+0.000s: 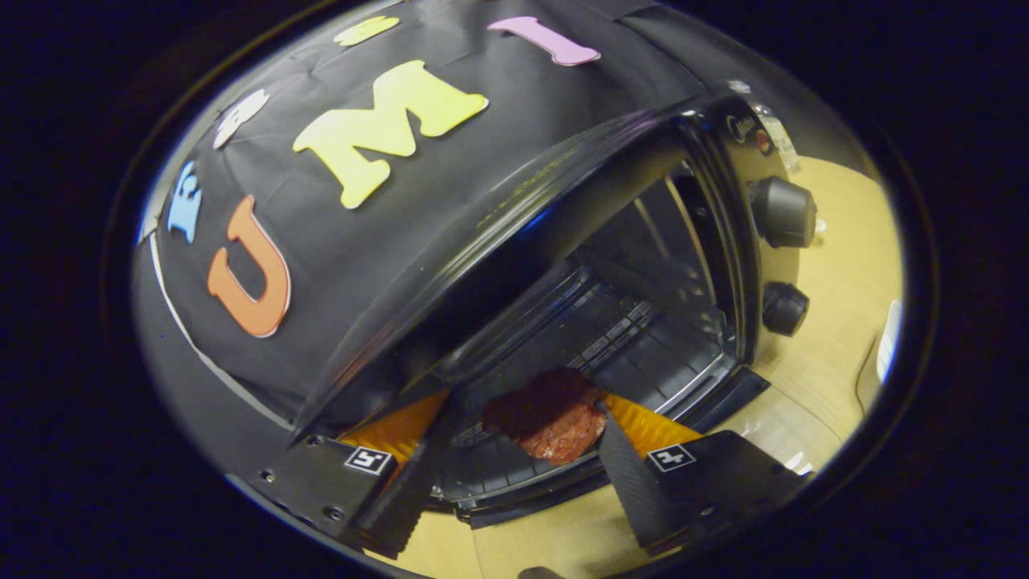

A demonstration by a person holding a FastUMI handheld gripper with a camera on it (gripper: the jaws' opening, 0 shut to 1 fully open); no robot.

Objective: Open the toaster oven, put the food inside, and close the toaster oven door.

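- Gripper (514, 462): fingers spread apart, the food in the gap between them. Whether both fingers press on it cannot be told; the right finger's tip lies at the food's edge, while the left one seems to stand a little off.
- Toaster oven (611, 265): dark body, seen tilted, on a light wooden table (836, 265). Its front is open and the inside is on show.
- Oven tray (595, 346): dark ribbed floor or tray inside the cavity, reaching out to the front lip.
- Food (551, 414): reddish-brown, lumpy piece at the oven's front lip, on or just above the tray's near end, between the fingers.
- Oven door (723, 386): judged to be swung down; just a dark edge shows below the opening to the right.
- Two knobs (781, 211): dark, one above the other on the panel at the oven's right side.
- Status, as a judgement: opening is done; the food is at the threshold and needs to go deeper or be let go; the door is not yet closed.
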